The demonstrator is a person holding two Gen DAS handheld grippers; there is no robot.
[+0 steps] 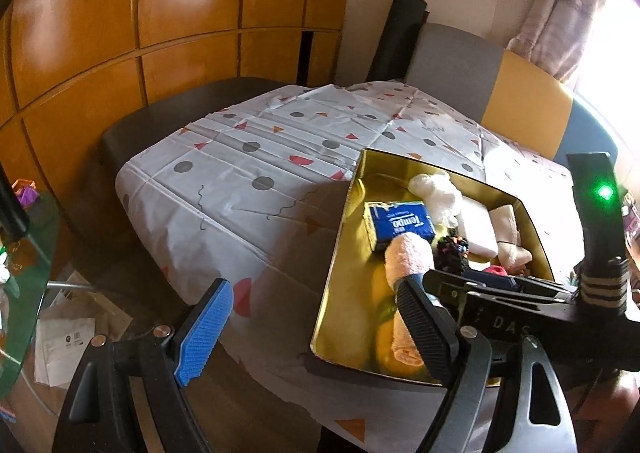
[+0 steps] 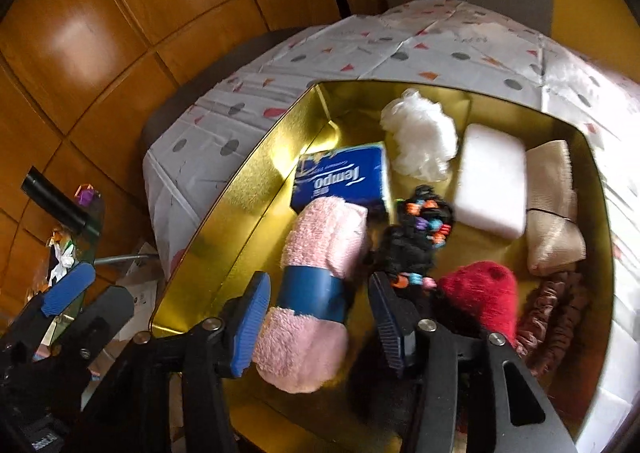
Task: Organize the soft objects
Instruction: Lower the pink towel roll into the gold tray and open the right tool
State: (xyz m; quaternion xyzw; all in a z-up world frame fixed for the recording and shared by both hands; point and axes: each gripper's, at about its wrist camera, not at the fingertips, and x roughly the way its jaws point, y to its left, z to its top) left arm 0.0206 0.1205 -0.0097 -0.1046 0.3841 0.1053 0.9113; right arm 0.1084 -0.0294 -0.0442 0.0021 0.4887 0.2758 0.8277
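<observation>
A gold tin box [image 2: 240,189] sits on the patterned tablecloth [image 1: 248,157]. In it lie a pink rolled towel with a blue band [image 2: 316,277], a blue Tempo tissue pack [image 2: 344,177], a white mesh puff [image 2: 420,137], a white sponge block [image 2: 492,181], a beige cloth roll [image 2: 554,213], a black beaded item [image 2: 416,237], a red fuzzy item [image 2: 484,293] and a brown scrunchie [image 2: 556,321]. My right gripper [image 2: 320,329] is open, its fingers astride the pink towel. My left gripper [image 1: 316,329] is open and empty, beside the box's [image 1: 340,253] left edge.
A grey, yellow and blue chair back [image 1: 516,89] stands behind the table. Wooden panels [image 1: 160,13] line the left wall. A glass side table [image 1: 24,273] and papers on the floor [image 1: 68,341] lie at the left. A curtain and bright window [image 1: 592,13] are at the right.
</observation>
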